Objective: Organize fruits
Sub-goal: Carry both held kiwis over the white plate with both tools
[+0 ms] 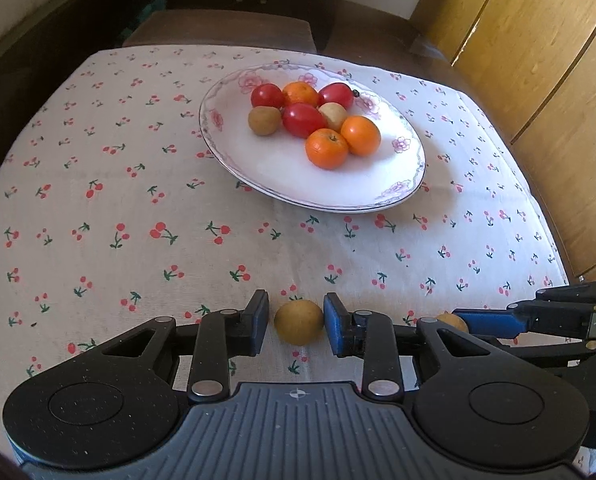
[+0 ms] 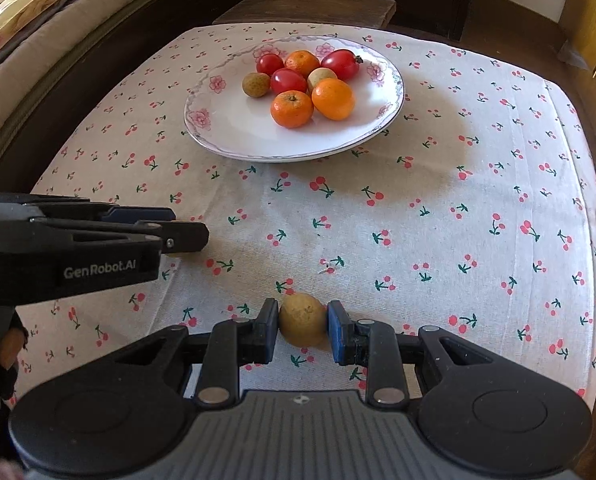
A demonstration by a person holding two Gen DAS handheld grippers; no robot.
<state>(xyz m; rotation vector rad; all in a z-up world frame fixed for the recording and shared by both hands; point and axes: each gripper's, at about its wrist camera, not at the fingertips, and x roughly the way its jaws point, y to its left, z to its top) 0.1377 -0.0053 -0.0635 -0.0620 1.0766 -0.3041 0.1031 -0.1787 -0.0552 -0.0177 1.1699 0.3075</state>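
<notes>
— What is seen nearest?
— A brown fruit (image 1: 299, 322) is flanked by the left gripper (image 1: 296, 322), pads slightly clear. "GenRobot.AI" is read on it.
— And rightward?
— Another brown fruit (image 2: 302, 320) is pinched by the right gripper (image 2: 302, 326); the plate (image 2: 234, 136) of fruits lies beyond.

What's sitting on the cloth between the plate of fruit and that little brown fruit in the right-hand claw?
Nothing but bare cherry-print tablecloth lies between the plate and the brown fruit in the right gripper; the right wrist view shows it.
</notes>
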